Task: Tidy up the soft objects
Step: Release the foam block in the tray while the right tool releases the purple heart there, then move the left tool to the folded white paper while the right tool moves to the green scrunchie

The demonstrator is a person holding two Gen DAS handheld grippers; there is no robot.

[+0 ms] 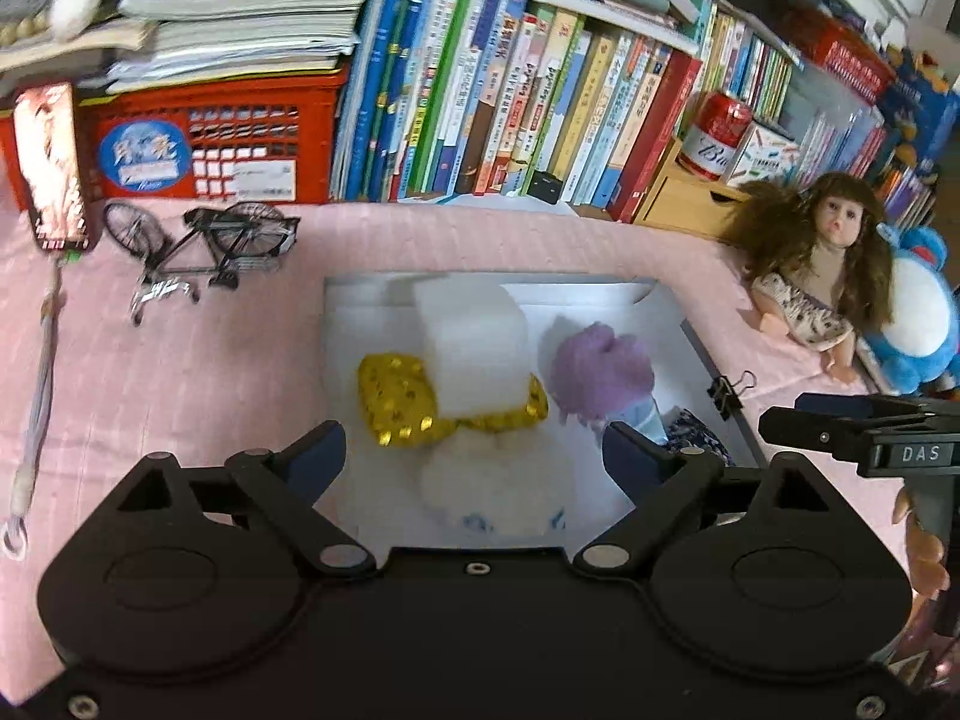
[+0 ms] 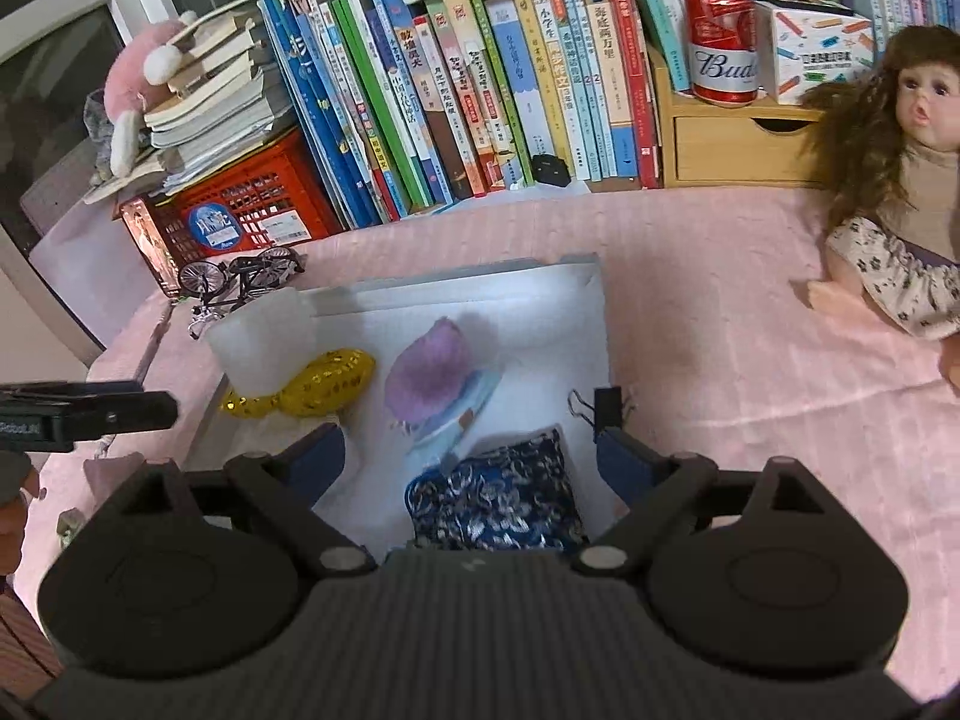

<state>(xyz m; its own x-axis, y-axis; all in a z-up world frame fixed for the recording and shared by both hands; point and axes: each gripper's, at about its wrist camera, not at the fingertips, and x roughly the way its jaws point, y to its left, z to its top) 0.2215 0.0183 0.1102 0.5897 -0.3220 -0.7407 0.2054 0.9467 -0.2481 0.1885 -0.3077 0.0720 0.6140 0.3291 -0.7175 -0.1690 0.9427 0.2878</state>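
Note:
A white tray (image 1: 660, 324) (image 2: 540, 312) lies on a pink cloth. In it are a white foam block (image 1: 474, 336) (image 2: 264, 336), a gold sequined pouch (image 1: 396, 402) (image 2: 324, 387), a purple fluffy ball (image 1: 600, 372) (image 2: 432, 378), a white fluffy item (image 1: 492, 486) and a blue patterned pouch (image 2: 498, 498). My left gripper (image 1: 474, 453) hangs open just above the white fluffy item, with nothing between its pads. My right gripper (image 2: 471, 456) is open above the blue pouch and grips nothing. Each gripper shows at the edge of the other's view.
A doll (image 1: 834, 258) (image 2: 900, 180) and a blue plush (image 1: 918, 324) sit to the right of the tray. A toy bicycle (image 1: 204, 240) and a red crate (image 1: 210, 144) stand at the back left. Rows of books, a beer can (image 2: 720, 42) and a wooden drawer line the back. A binder clip (image 2: 606, 408) grips the tray's right edge.

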